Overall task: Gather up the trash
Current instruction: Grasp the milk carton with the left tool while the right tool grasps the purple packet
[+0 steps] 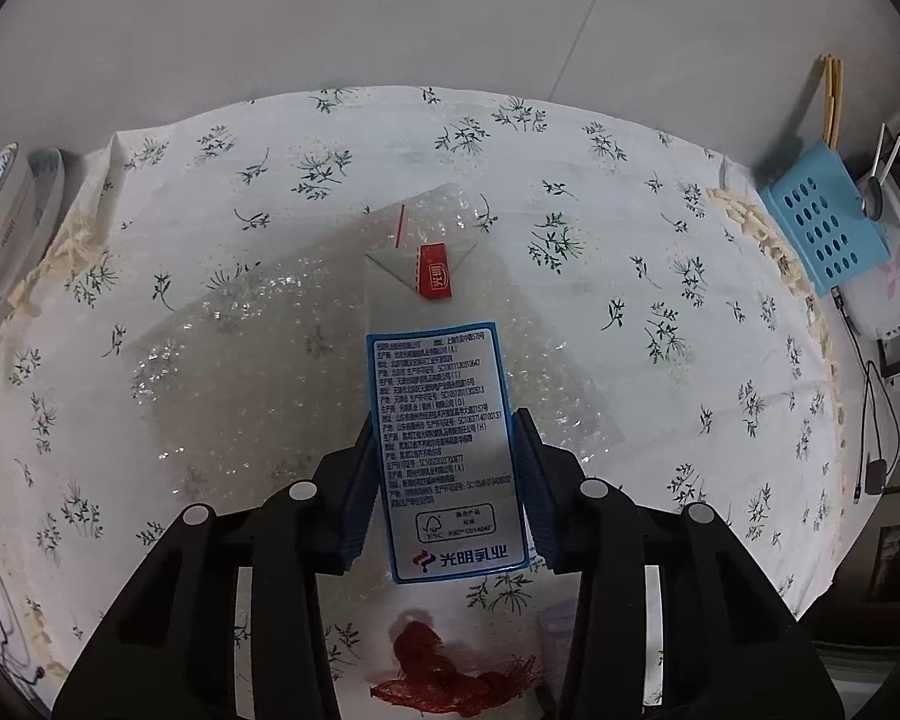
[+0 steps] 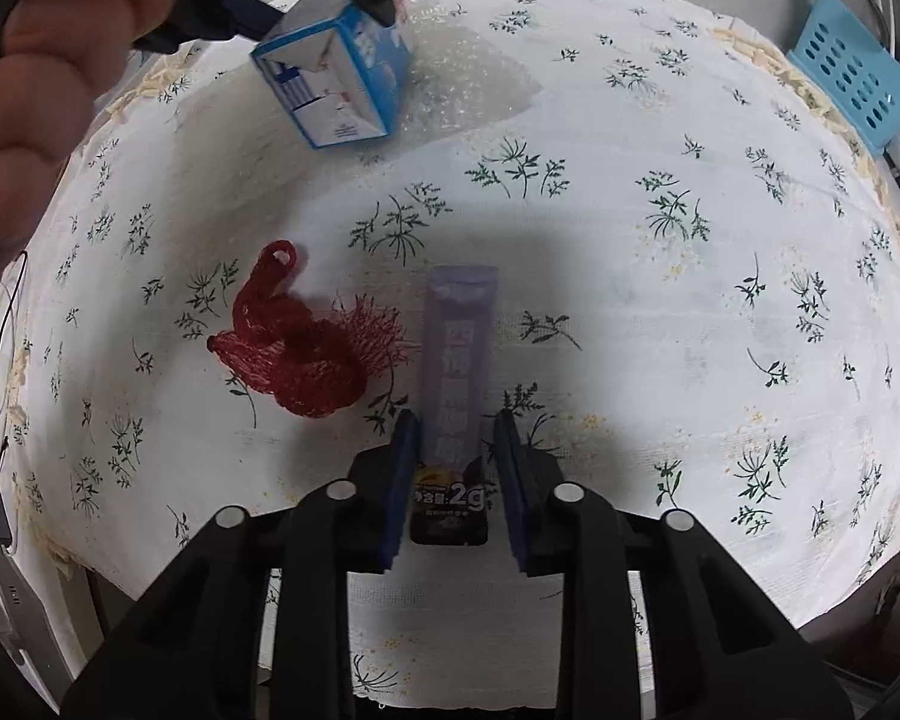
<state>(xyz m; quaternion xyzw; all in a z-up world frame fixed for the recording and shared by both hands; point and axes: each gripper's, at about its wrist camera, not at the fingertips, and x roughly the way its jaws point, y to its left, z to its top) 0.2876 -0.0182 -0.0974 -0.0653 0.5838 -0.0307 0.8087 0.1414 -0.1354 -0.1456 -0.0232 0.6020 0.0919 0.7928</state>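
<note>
Floral tablecloth (image 2: pixel 660 312): left fingers (image 1: pixel 447 480) grip 光明乳业 carton (image 1: pixel 444 432), right fingers (image 2: pixel 456 474) flank "2g" sachet (image 2: pixel 453 396).

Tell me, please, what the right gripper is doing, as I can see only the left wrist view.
Observer: The right gripper straddles a flat purple sachet lying on the white floral tablecloth.
Operator: Thank you; have its pads closed on it?
Observer: Not yet; a gap shows beside the sachet.
Operator: How does my blue-and-white cardboard carton look from there?
Observer: The blue-and-white cardboard carton is tilted in the left gripper, over the clear bubble wrap.
</note>
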